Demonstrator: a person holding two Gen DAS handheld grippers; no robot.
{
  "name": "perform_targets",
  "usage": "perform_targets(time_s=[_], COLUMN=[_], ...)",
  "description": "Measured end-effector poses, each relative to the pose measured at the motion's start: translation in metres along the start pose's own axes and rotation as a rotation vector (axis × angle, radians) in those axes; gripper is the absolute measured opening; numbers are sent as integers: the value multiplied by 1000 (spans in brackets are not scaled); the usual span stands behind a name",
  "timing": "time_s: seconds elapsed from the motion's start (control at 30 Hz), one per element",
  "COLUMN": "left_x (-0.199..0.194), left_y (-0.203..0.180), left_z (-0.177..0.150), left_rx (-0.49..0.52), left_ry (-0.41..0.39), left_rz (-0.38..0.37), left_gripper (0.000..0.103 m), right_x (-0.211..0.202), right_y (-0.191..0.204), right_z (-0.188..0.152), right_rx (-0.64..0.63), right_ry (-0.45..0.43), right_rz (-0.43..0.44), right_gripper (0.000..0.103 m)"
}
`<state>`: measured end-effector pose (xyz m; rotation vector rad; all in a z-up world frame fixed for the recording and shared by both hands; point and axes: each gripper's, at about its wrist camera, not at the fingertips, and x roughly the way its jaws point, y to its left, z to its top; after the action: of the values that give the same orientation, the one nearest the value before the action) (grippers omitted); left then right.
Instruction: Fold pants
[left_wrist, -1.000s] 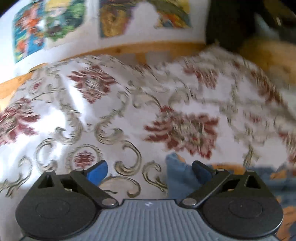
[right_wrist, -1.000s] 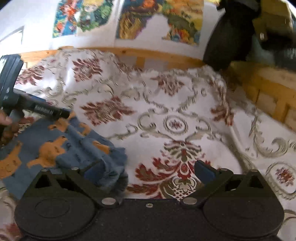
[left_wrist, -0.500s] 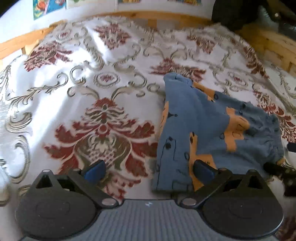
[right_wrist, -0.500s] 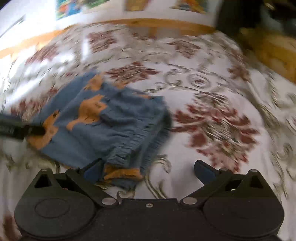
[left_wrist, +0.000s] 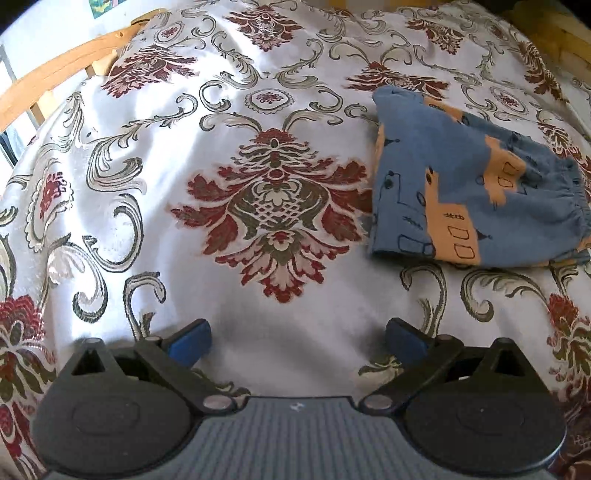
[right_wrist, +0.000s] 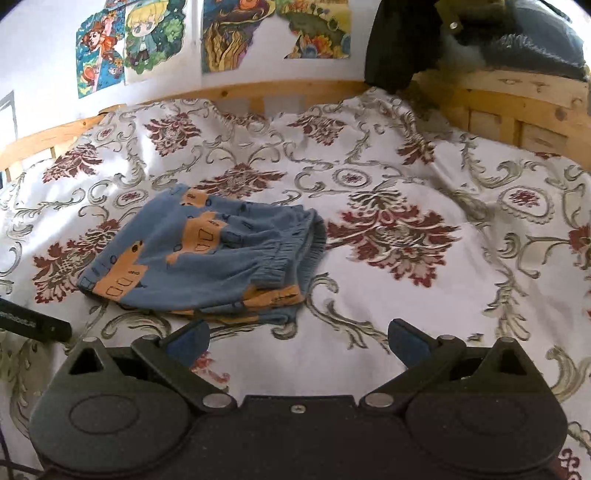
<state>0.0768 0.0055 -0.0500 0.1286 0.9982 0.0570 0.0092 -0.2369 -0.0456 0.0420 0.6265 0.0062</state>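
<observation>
Sunlit floral bedspread (right_wrist: 388, 177), wood bed frame (right_wrist: 280, 88), cartoon posters (right_wrist: 129, 40) on white wall.

Left gripper (left_wrist: 297, 341) jaws spread wide, blue pads (left_wrist: 190, 341) apart, nothing between them, tilted down. Right gripper (right_wrist: 298, 341) same: jaws wide apart, empty, aimed forward and slightly down. Left gripper's black body edge visible at the right wrist view's left side.

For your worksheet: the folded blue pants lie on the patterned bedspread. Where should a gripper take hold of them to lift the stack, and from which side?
Probably grip the pants at the gathered elastic waistband, coming in from the right gripper's side. All the layers bunch there into a thick raised edge; elsewhere the cloth lies flat on the bedspread.
</observation>
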Motion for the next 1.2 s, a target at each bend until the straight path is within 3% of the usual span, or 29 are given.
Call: perform_targets(time_s=[0.17, 0.23, 0.3, 0.37, 0.43, 0.53, 0.63, 0.77, 0.87, 0.97, 1.07, 1.2], left_x=[-7, -21, -33, -37, -35, -24, -9, 6, 18, 33, 43, 45], left_y=[7, 4, -3, -10, -16, -18, -20, -21, -22, -21, -17, -11], left_z=[9, 10, 14, 21, 32, 53, 59, 59, 63, 63, 62, 64], left_rx=[-39, -30, 28, 91, 132, 186, 239, 222, 198, 175, 154, 129], left_ry=[0, -88, -181, -243, -249, -251, -306, -359, -328, -266, -213, -194], left_rz=[20, 64, 61, 22, -11, -117, -209, -273, -323, -338, -337, -349], left_gripper=[103, 103, 103, 103, 103, 103, 103, 103, 103, 103, 103, 103], right_x=[2, 3, 7, 13, 21, 37, 60, 88, 115, 142, 140, 109], right_y=[-5, -9, -14, -18, -21, -22, -10, 5, 15, 20, 13, 1], right_z=[-4, -3, 3, 13, 27, 55, 84, 105, 106, 96, 91, 99], right_rx=[-11, -13, -29, -57, -91, -137, -201, -196, -218, -275, -225, -113], right_ry=[5, 1, 1, -4, -9, -23, -15, 18, 76, 135, 100, -3], right_rz=[28, 38, 45, 53, 59, 76, 104, 170, 237, 164, 156, 181], right_gripper=[102, 102, 102, 102, 102, 102, 102, 102, 102, 102, 102, 102])
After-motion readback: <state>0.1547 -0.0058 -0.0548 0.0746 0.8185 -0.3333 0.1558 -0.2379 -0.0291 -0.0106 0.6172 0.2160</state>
